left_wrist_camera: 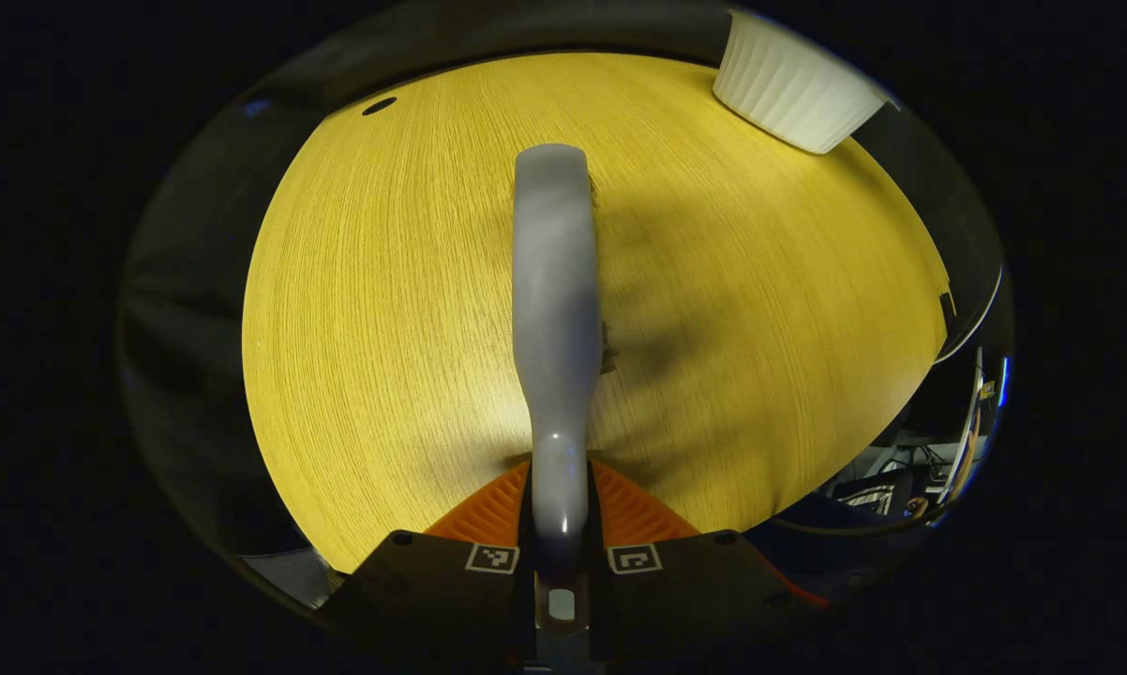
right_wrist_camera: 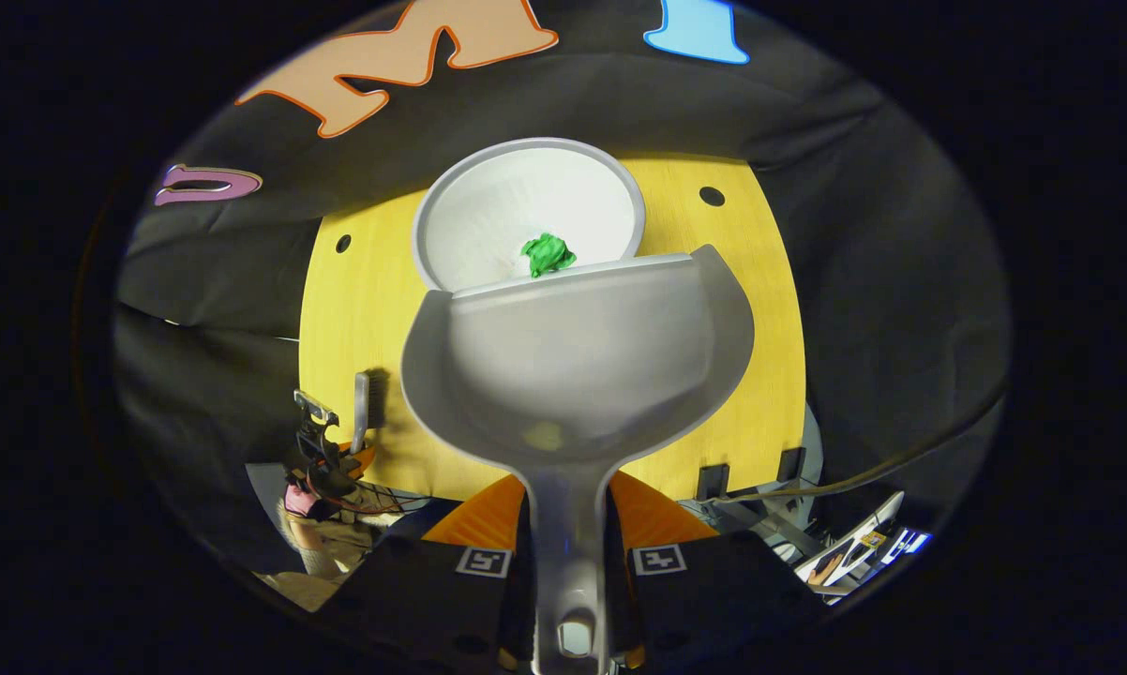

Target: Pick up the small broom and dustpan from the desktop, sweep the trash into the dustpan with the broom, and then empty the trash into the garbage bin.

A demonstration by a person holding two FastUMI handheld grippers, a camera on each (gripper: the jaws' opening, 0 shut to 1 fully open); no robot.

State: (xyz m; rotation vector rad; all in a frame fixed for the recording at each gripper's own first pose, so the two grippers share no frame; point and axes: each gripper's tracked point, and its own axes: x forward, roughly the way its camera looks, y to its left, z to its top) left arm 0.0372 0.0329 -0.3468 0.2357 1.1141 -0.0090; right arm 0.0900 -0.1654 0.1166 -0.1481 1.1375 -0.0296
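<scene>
My right gripper (right_wrist_camera: pixel 571 553) is shut on the handle of the grey dustpan (right_wrist_camera: pixel 578 356). The pan's front lip lies over the near rim of the white garbage bin (right_wrist_camera: pixel 498 216). A crumpled green scrap (right_wrist_camera: pixel 548 254) shows just past the lip, within the bin's opening. The pan's bowl looks empty. My left gripper (left_wrist_camera: pixel 560 544) is shut on the grey small broom (left_wrist_camera: pixel 554 309), which points forward over the yellow desktop (left_wrist_camera: pixel 385 309). The bristles are hidden beneath the broom's body. In the right gripper view the broom (right_wrist_camera: pixel 361 412) stands at the desk's left edge, held by the left gripper (right_wrist_camera: pixel 324 450).
The bin's ribbed white wall (left_wrist_camera: pixel 793 80) stands at the far right of the desk in the left gripper view. Round cable holes (right_wrist_camera: pixel 712 196) mark the desktop's back corners. Black cloth surrounds the desk. Cables and equipment (right_wrist_camera: pixel 854 548) lie below the desk's near right edge.
</scene>
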